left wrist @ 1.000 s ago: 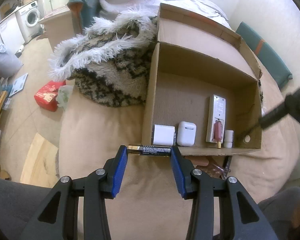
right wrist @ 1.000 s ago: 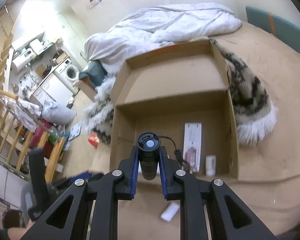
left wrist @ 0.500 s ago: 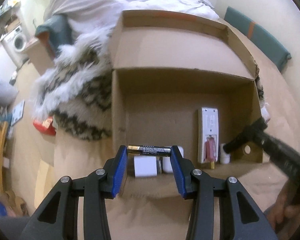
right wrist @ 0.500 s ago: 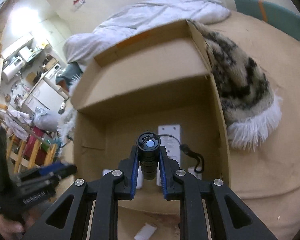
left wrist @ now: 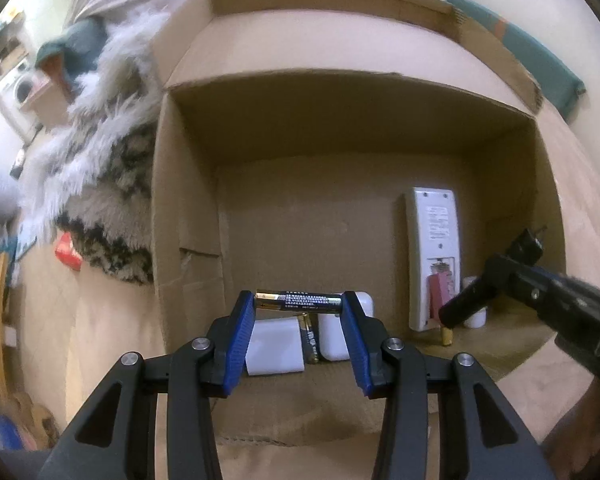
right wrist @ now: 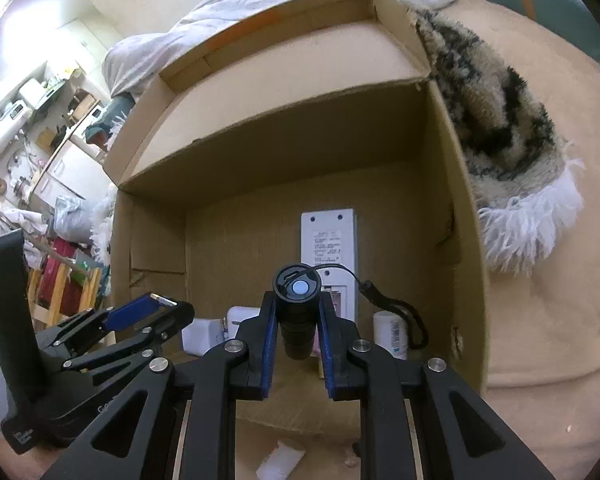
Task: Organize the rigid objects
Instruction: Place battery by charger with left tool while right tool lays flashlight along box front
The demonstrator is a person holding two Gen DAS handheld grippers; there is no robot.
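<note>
My left gripper (left wrist: pixel 299 304) is shut on a black and gold battery (left wrist: pixel 299 301), held crosswise by its ends over the near part of an open cardboard box (left wrist: pixel 188 208). My right gripper (right wrist: pixel 297 312) is shut on a black flashlight (right wrist: pixel 297 312) with a wrist cord, low inside the same box (right wrist: pixel 460 240); it shows at the right of the left wrist view as the flashlight (left wrist: pixel 466 302). On the box floor lie a white remote (left wrist: pixel 434 248) with its battery bay open, a white charger (left wrist: pixel 274 346), a white earbud case (left wrist: pixel 336 336) and a small white tube (right wrist: pixel 390 334).
The box rests on a beige bed cover (right wrist: pixel 540 320). A shaggy black-and-white blanket (left wrist: pixel 100 184) lies against the box's side, with a white duvet (right wrist: pixel 260 8) behind. A small white item (right wrist: pixel 280 460) lies in front of the box.
Both grippers have come down and forward over the box, which now fills both views. The flashlight has sunk into the box near the remote. Neither grip has changed.
</note>
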